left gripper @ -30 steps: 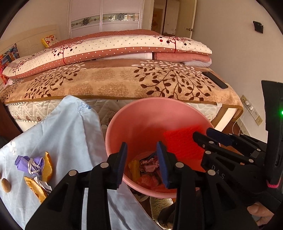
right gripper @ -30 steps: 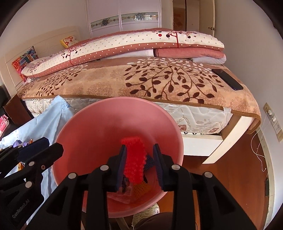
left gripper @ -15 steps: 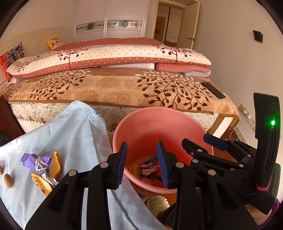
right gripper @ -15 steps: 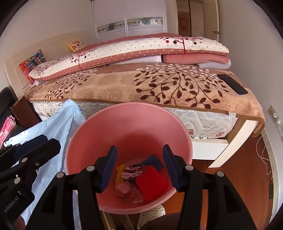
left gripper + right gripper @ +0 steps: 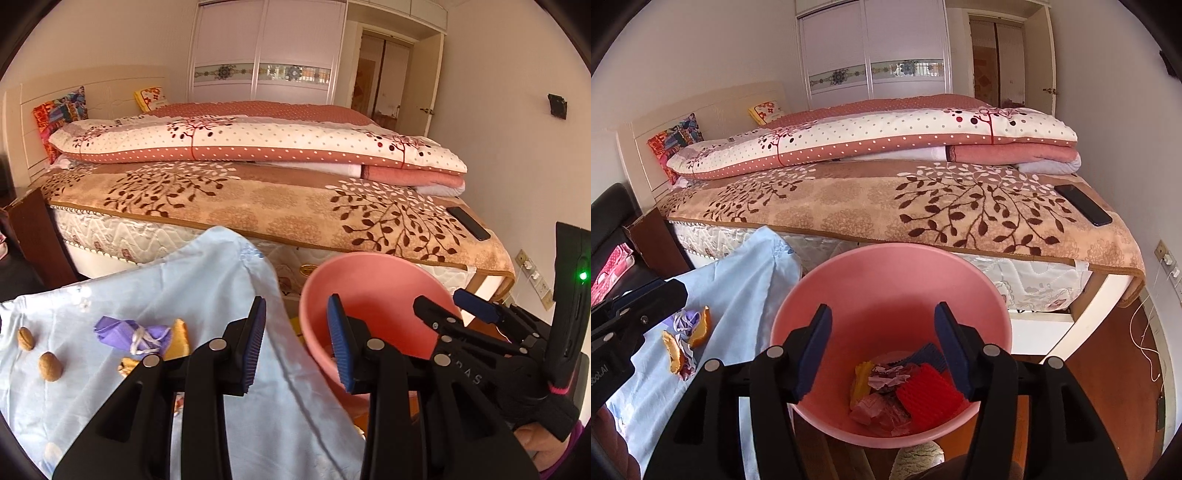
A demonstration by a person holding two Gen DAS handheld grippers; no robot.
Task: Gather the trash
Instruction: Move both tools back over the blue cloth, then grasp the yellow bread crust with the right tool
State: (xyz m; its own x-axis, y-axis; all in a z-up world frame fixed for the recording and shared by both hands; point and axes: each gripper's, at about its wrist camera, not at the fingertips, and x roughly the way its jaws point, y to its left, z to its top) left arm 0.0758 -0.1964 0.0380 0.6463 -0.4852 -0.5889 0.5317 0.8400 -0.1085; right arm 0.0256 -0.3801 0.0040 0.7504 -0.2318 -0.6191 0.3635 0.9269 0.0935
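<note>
Both empty: left hand-held gripper (image 5: 295, 345) narrow, right hand-held gripper (image 5: 882, 354) wide over bin (image 5: 886, 266). Lower left: purple wrapper (image 5: 129, 332), light, crumpling; pinch mid-bundle.

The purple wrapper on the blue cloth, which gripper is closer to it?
Left. The left gripper hangs open just beside the purple wrapper over the blue cloth. The right gripper is open above the pink bin, farther away.

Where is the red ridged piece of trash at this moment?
In the right wrist view, the red ridged piece lies at the bottom of the pink bucket, on the right beside crumpled paper.
</note>
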